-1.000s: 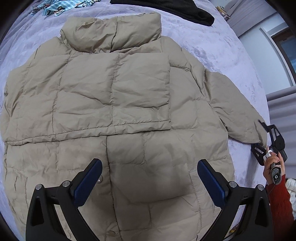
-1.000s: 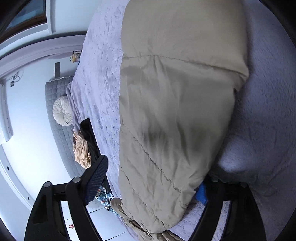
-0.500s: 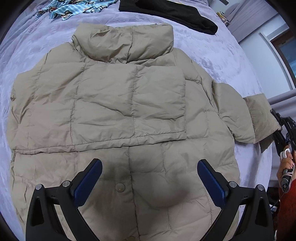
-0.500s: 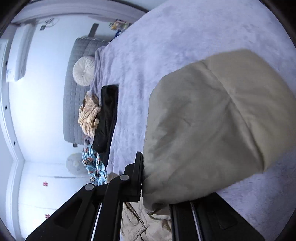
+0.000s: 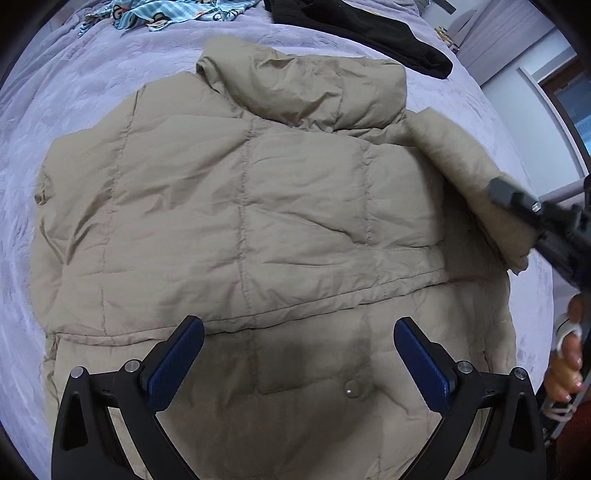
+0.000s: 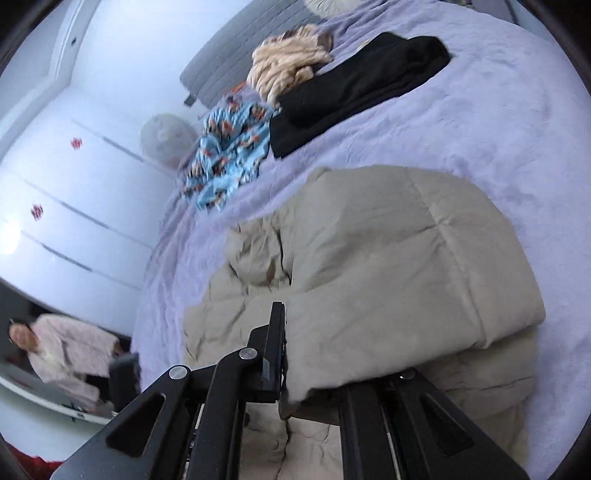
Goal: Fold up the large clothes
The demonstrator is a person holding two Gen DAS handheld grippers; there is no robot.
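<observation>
A beige puffer jacket (image 5: 258,206) lies flat on the lilac bed, collar (image 5: 306,88) at the far end. My left gripper (image 5: 295,354) is open and empty, hovering above the jacket's lower body near a snap button (image 5: 349,387). My right gripper (image 6: 291,373) is shut on the cuff of the jacket's right sleeve (image 6: 399,280) and holds it lifted over the jacket's right side. In the left wrist view the right gripper (image 5: 524,206) shows at the right edge with the sleeve (image 5: 465,173) raised beside the collar.
A black garment (image 5: 369,26) and a blue patterned cloth (image 5: 166,14) lie at the bed's far end, with a tan fluffy garment (image 6: 288,62) beyond. The lilac bedspread (image 5: 74,92) surrounds the jacket. A mirror (image 6: 55,350) reflects a person at the left.
My right gripper has lifted the sleeve and carried it inward over the jacket's right side. The left gripper has moved toward the collar, staying open.
</observation>
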